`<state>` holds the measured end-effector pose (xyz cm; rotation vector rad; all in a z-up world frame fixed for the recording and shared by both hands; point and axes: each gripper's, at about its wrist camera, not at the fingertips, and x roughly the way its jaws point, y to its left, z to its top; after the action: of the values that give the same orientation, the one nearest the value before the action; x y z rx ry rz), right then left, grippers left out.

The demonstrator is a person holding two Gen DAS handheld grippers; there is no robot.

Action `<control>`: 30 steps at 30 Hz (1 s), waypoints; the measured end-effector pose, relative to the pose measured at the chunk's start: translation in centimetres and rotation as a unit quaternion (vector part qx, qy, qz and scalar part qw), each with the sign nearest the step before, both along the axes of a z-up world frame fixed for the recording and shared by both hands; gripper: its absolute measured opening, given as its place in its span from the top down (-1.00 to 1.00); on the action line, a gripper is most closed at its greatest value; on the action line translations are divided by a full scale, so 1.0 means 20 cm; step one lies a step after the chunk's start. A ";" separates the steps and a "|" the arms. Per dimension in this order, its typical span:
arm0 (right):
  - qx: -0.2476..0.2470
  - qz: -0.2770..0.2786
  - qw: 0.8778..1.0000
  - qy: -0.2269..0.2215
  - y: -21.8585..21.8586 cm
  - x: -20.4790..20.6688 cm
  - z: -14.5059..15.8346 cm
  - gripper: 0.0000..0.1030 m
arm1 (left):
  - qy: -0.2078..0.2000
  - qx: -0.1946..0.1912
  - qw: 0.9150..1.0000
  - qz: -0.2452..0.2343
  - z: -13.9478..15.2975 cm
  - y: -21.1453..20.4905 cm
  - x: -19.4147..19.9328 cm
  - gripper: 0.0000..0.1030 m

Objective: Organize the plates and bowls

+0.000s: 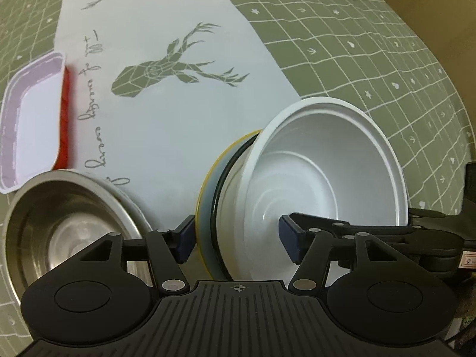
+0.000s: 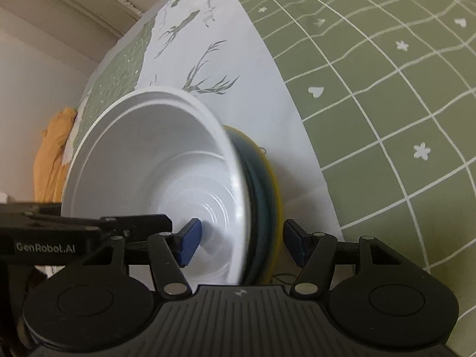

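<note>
Both tongs, left point(image 1: 236, 238) and right point(image 2: 241, 242), straddle the stack's point(image 1: 214, 208) rims, spread, grip unconfirmed. White bowl point(image 1: 327, 172) stacked; steel bowl point(image 1: 68, 223) and tray point(image 1: 29, 125) left.

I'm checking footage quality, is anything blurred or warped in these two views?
Right wrist view: the white bowl rim and the stacked plates behind it smear with motion blur. Left wrist view: sharp, though fisheye bends the tablecloth grid; the steel bowl shows soft glare.

Left tool point(image 1: 238, 239) fingers spread wide, level; right tool point(image 2: 241, 244) likewise parted
</note>
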<state>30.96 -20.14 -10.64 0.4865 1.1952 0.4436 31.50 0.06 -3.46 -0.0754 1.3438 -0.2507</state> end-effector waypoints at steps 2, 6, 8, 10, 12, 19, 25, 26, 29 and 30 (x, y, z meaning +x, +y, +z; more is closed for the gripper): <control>0.007 0.000 1.000 0.004 0.00 0.00 0.00 -0.20 | 0.000 -0.003 1.000 -0.001 0.00 0.00 0.00 -0.23; 0.021 0.015 0.999 0.022 0.02 0.00 -0.01 -0.09 | -0.004 -0.015 1.000 -0.004 -0.01 0.03 -0.01 -0.23; 0.016 0.013 1.000 0.023 0.03 0.00 0.00 -0.10 | -0.004 -0.016 1.000 -0.002 0.00 0.03 -0.02 -0.22; 0.014 0.008 0.999 0.027 0.03 0.00 0.01 -0.10 | -0.004 -0.018 1.000 -0.001 0.00 0.03 -0.02 -0.22; 0.014 0.003 0.999 0.031 0.03 -0.01 0.01 -0.10 | -0.005 -0.020 1.000 -0.003 0.01 0.03 -0.01 -0.22; 0.010 0.000 1.000 0.026 0.05 -0.03 0.03 -0.10 | -0.010 -0.024 1.000 -0.009 0.03 0.05 -0.03 -0.22; 0.000 0.002 1.000 0.018 0.07 -0.04 0.06 -0.10 | -0.015 -0.033 0.999 -0.008 0.05 0.07 -0.06 -0.22; -0.001 0.002 1.000 0.016 0.07 -0.05 0.07 -0.10 | -0.017 -0.035 0.999 -0.008 0.06 0.08 -0.07 -0.22; -0.007 0.005 1.000 0.009 0.09 -0.06 0.12 -0.10 | -0.025 -0.040 0.999 -0.007 0.11 0.10 -0.09 -0.22; -0.009 0.006 1.000 0.005 0.10 -0.06 0.14 -0.10 | -0.029 -0.042 0.999 -0.005 0.13 0.12 -0.10 -0.22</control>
<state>29.68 -18.09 -7.76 0.4664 1.2116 0.4413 29.54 2.39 -0.83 -0.1312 1.2755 -0.3169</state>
